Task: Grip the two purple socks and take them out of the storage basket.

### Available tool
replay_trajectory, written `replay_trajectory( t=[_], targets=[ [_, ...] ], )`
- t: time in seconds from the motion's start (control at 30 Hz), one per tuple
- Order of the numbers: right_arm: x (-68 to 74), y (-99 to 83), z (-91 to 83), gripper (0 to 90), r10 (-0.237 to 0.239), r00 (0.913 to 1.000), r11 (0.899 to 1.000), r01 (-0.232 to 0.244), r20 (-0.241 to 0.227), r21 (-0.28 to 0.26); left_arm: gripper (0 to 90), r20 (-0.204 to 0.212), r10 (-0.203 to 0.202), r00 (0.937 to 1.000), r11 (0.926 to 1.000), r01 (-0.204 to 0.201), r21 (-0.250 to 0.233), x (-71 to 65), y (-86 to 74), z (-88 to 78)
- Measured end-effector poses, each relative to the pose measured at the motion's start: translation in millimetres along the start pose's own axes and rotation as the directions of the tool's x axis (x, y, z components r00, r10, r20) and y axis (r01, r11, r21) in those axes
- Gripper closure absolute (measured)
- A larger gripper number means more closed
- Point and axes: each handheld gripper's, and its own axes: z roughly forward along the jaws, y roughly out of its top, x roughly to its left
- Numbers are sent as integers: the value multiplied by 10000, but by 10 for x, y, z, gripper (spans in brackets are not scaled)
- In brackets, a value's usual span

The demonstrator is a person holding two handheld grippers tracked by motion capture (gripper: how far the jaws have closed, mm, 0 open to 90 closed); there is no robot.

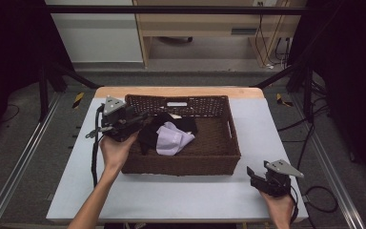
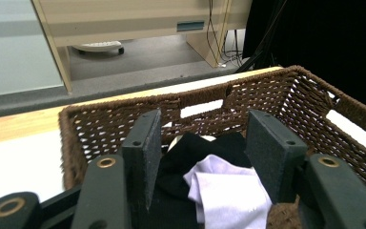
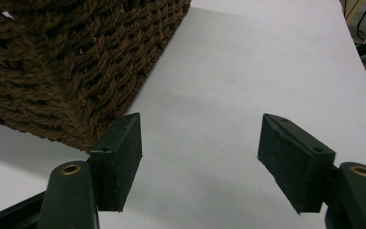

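While over basket (image 1: 228,143), left gripper (image 1: 140,117) gapes.

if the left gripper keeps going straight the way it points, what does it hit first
Probably the clothes in the basket: the left gripper points over the near rim with open jaws, and the white cloth on the black cloth lies straight ahead. Depth is hard to judge.
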Motion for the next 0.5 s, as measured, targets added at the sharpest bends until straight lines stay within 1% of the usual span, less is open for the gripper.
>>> replay_trajectory(
  t=[0.03,0.07,0.2,0.27,0.33,0.37,0.4,0.5],
  targets=[
    [0,0,0,318,0,10000,10000,0,0,0,460,0,0,10000,10000,0,0,0,0,0],
    [-4,2,2,319,-12,10000,10000,12,-12,-22,459,23,1,10000,9999,-1,123,-19,13,87],
    [-8,3,9,321,-51,10000,10000,51,-17,2,463,106,-305,9995,9994,303,194,-18,37,256],
    [-8,3,9,321,-68,10000,10000,68,-20,6,463,45,-380,9993,9986,378,366,-12,55,343],
    [-5,2,9,322,-87,10000,10000,87,-7,21,462,30,-409,9992,9985,408,368,-14,61,413],
    [-5,1,9,323,-89,10000,10000,90,-15,19,463,30,-409,9992,9985,408,368,-14,61,413],
    [-6,0,11,323,-83,10000,10000,83,-19,19,462,51,-367,9993,9981,364,497,-22,53,486],
    [-6,0,17,325,-96,9999,9999,96,-48,37,462,71,-293,9995,9964,286,792,-30,15,621]
  ],
)
